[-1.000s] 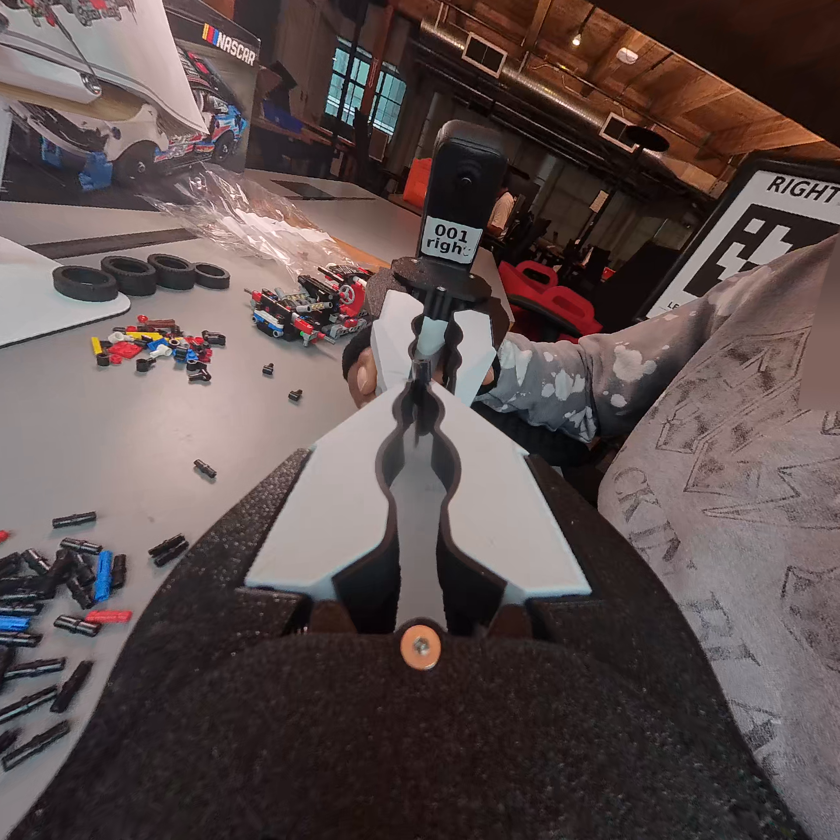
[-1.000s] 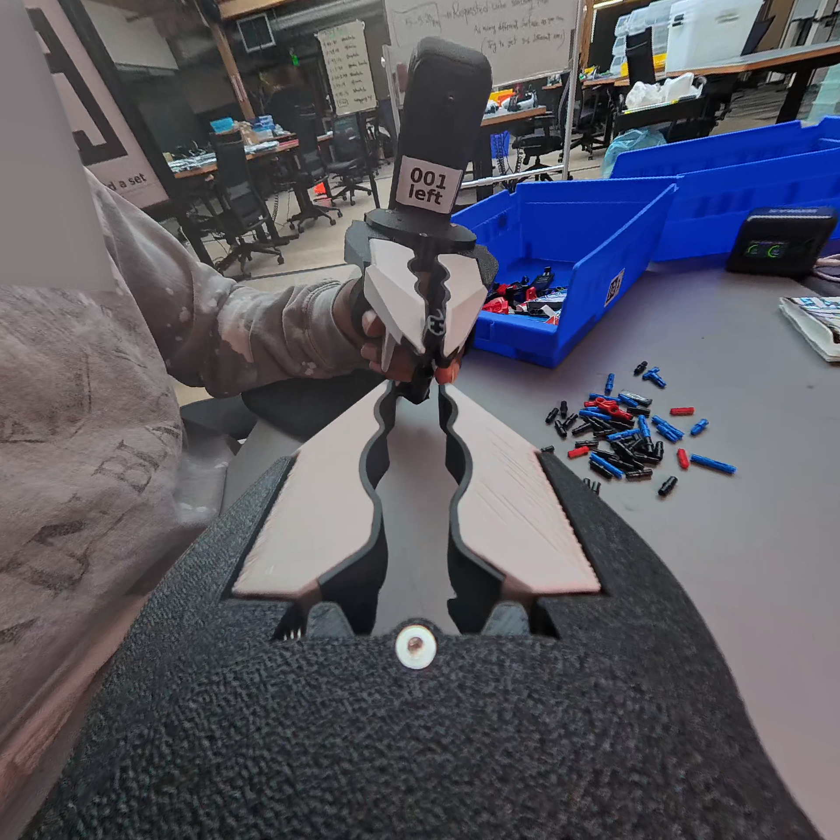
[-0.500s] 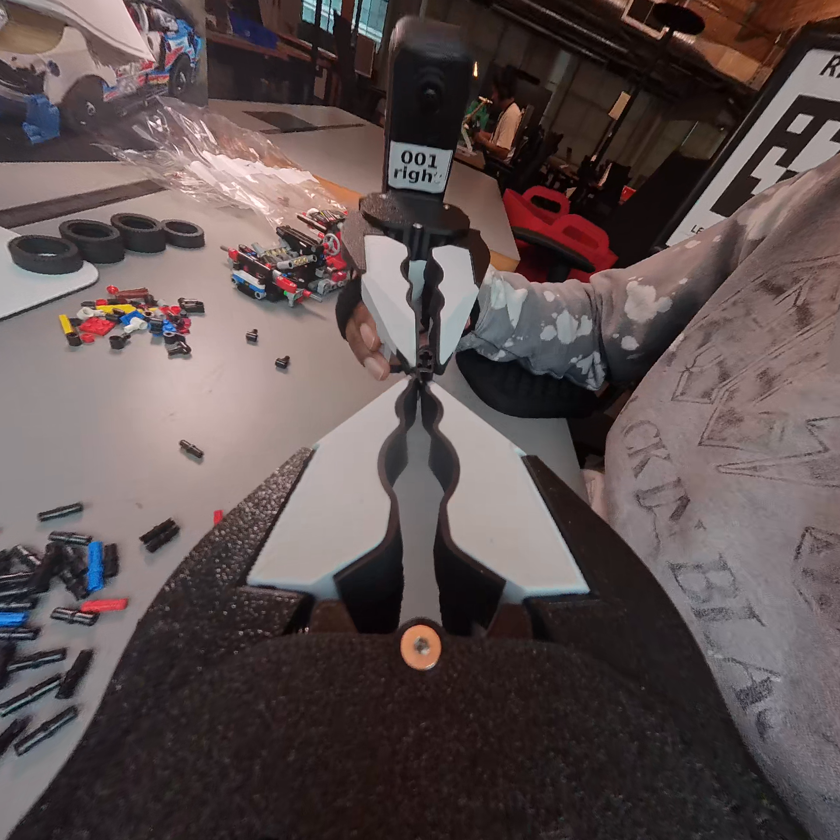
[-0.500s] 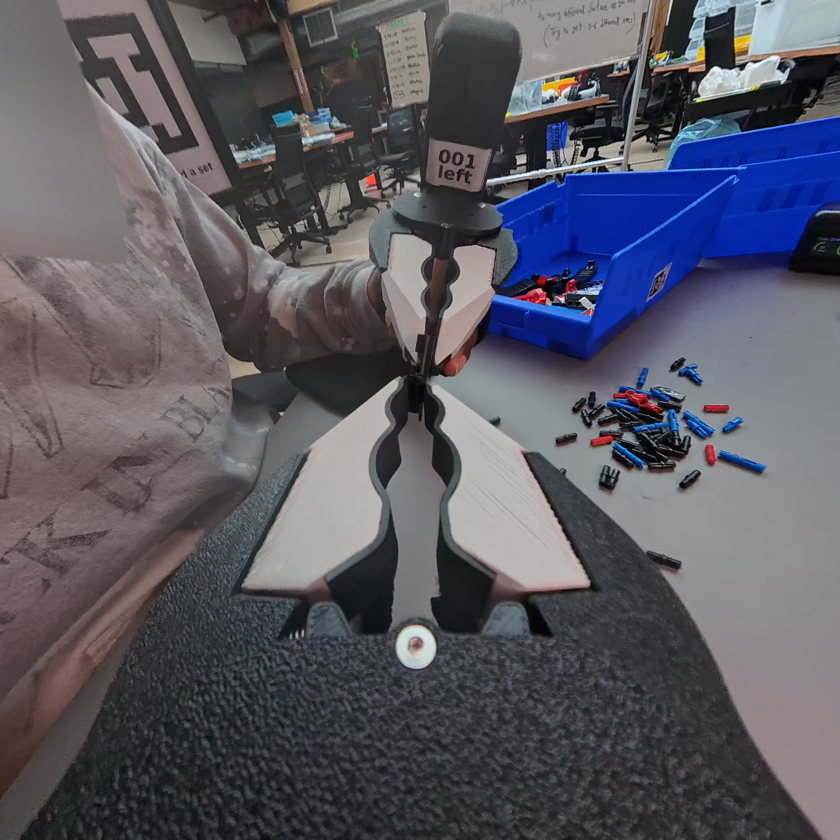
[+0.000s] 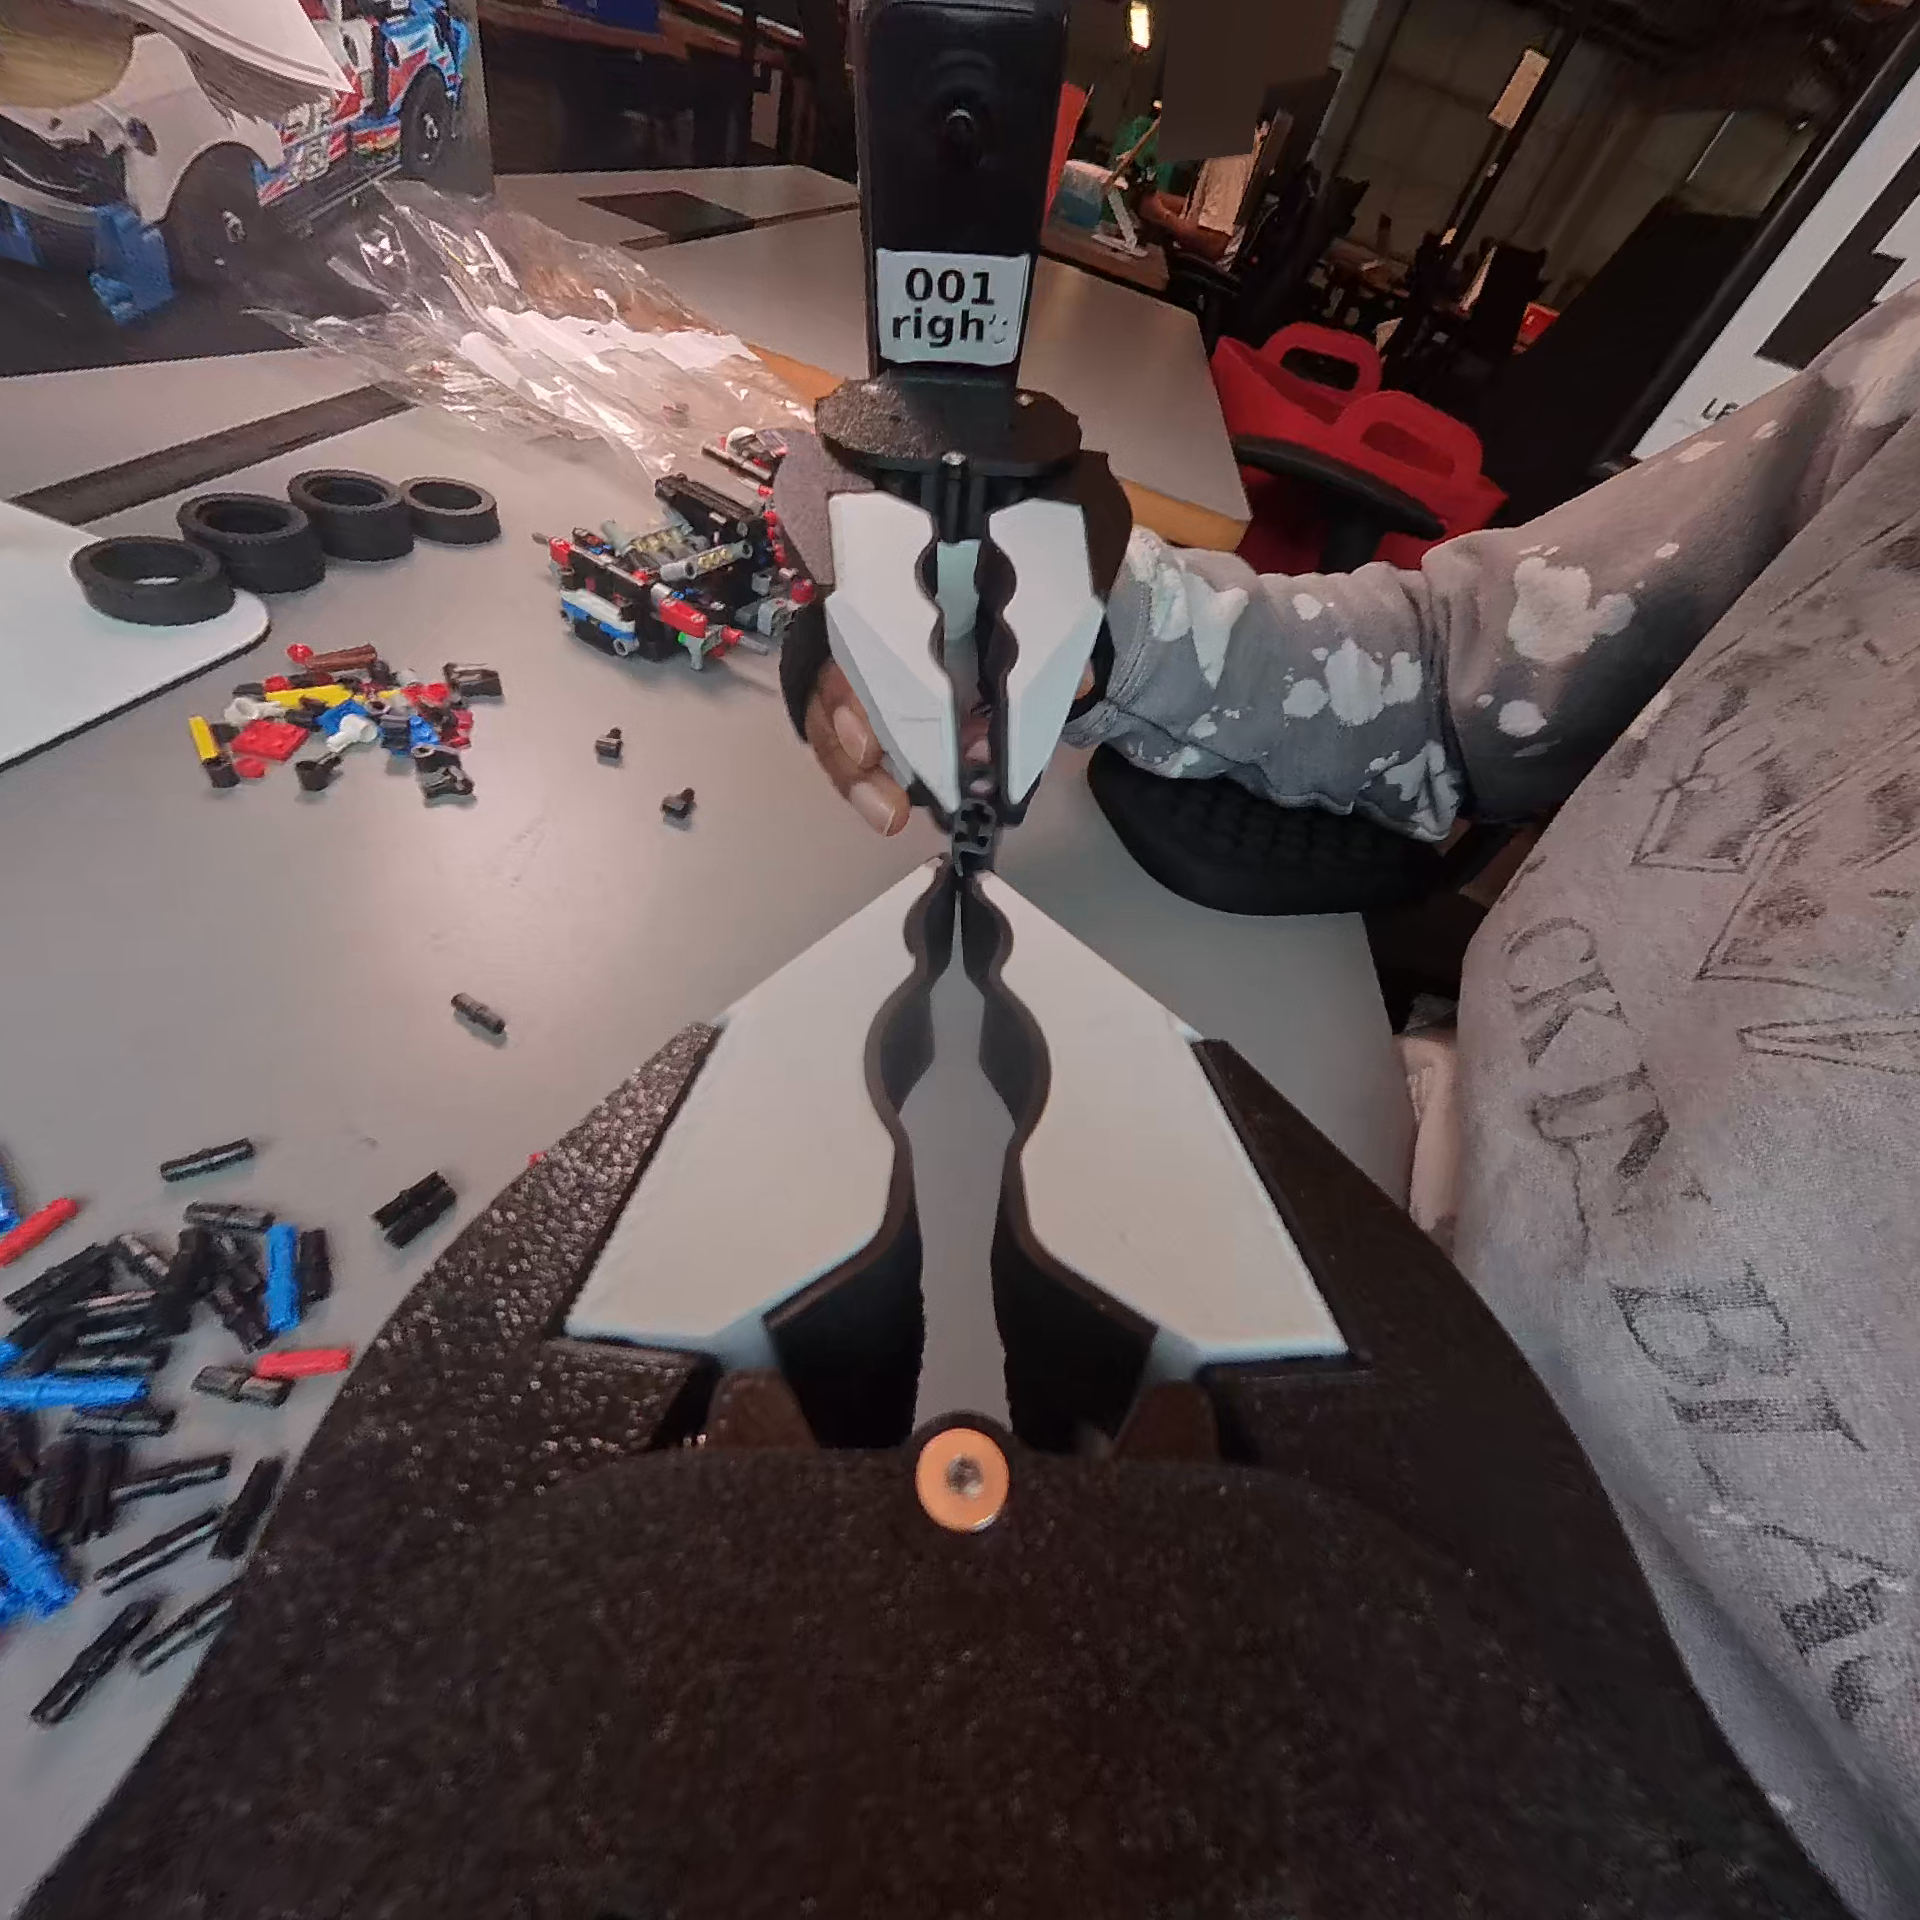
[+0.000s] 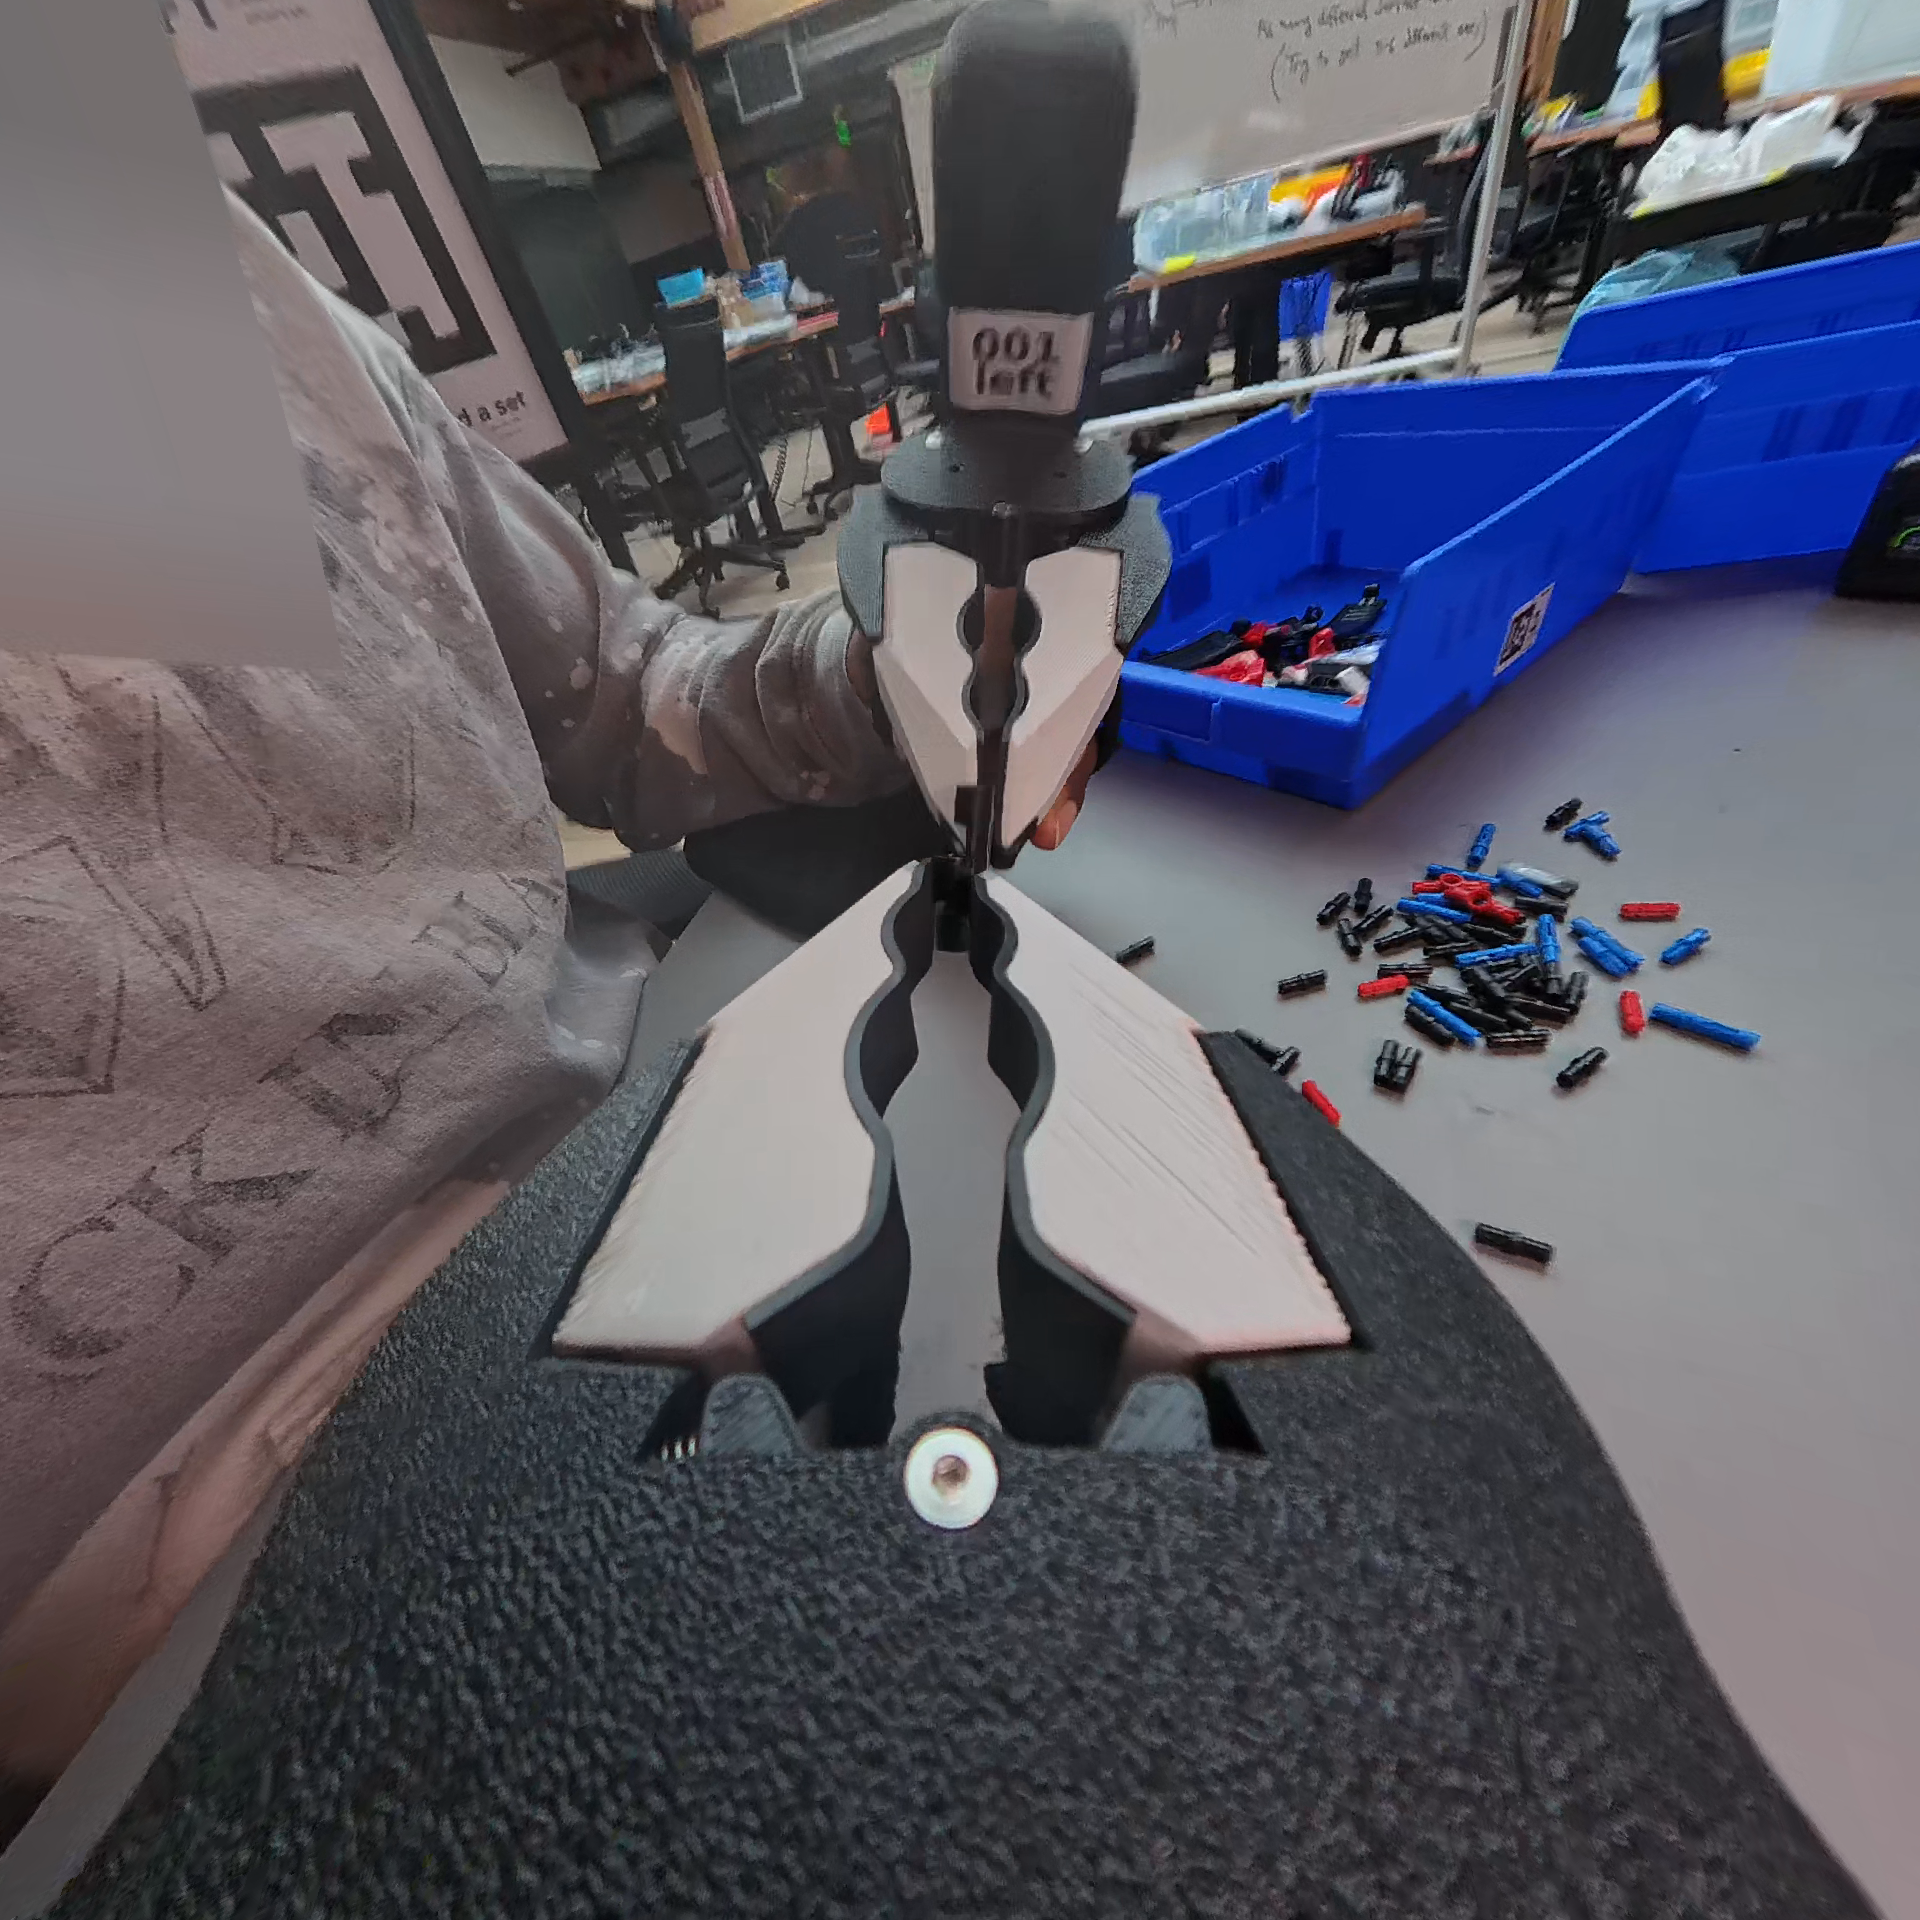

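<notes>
Both my jaws are clamped tip to tip: left gripper (image 5: 961, 871) and right gripper (image 5: 982, 800) pinching a small black connector piece (image 5: 975, 826) over the counter (image 5: 312, 935).

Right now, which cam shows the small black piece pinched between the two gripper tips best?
Left wrist view. The small black piece shows sharp and lit against the grey table, between the left gripper and the right gripper. The right wrist view shows the same piece only as a dark, slightly blurred stub sunk between the right gripper's fingertips.
</notes>
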